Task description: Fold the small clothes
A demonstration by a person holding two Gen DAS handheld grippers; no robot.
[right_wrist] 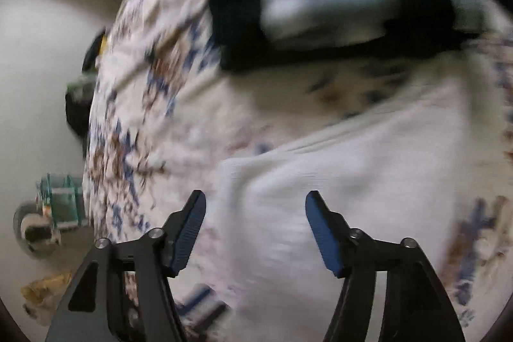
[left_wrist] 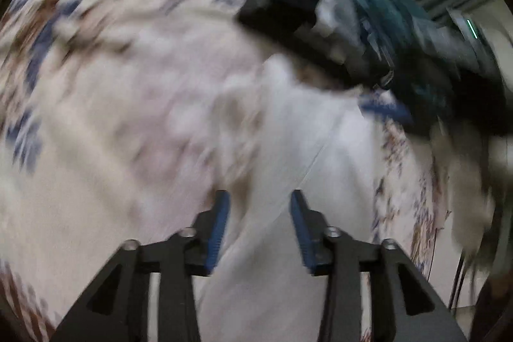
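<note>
Both grippers (left_wrist: pixel 259 225) (right_wrist: pixel 255 228) agape over white garment (right_wrist: pixel 336 181)

Left tongs (left_wrist: pixel 259 226) gape above a white garment (left_wrist: pixel 288 149), holding nothing.

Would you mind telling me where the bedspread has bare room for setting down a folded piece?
Free: the patterned bedspread left of the white garment and short of the dark clothes pile. Crowded: the far side under that pile, and the middle, where both open grippers, left gripper and right gripper, hover.
</note>
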